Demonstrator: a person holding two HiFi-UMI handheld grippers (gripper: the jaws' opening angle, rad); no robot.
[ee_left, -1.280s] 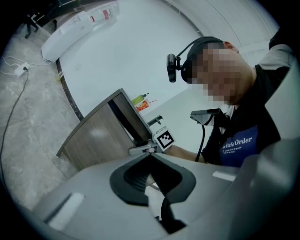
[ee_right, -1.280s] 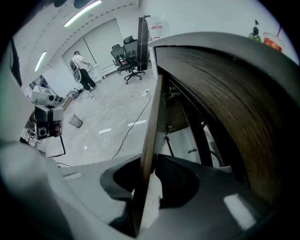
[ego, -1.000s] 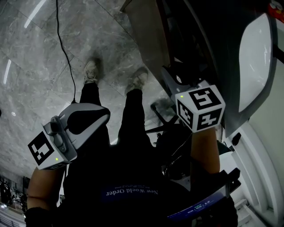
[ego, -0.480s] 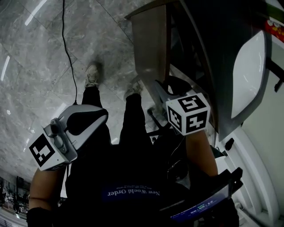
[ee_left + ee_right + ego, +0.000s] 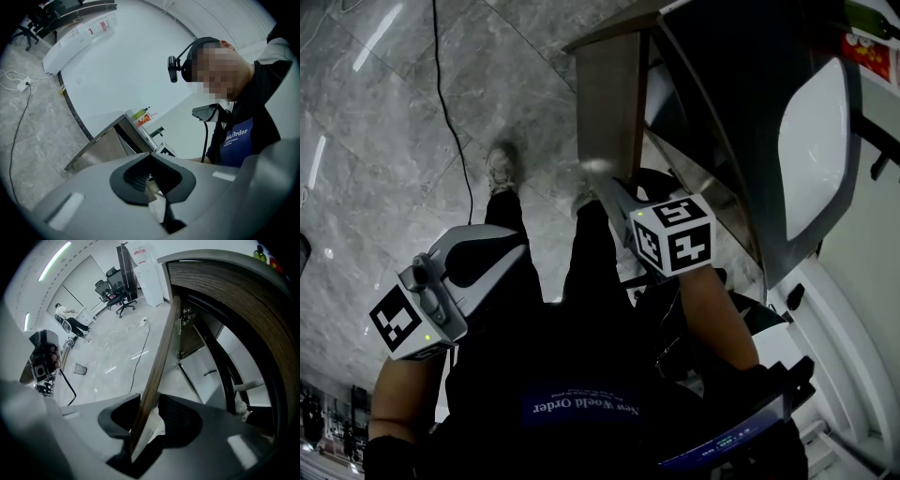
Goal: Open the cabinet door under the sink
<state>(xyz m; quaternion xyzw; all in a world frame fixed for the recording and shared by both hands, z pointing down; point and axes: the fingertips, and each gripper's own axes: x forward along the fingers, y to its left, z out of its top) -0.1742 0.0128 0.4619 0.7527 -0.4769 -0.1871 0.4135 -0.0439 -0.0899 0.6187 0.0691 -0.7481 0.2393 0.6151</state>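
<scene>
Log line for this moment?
door partly open | right gripper opening, door edge between jaws | left gripper empty

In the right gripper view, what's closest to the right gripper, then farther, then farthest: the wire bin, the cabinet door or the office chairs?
1. Cabinet door: edge between the right gripper's opening jaws.
2. Wire bin: on the floor, left.
3. Office chairs: far back, top.

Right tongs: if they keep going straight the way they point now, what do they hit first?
The cabinet door. Its edge stands between the right tongs, whose jaws are opening, so pushing on would likely seat the edge deeper before anything else. The floor beyond looks farther off.
</scene>
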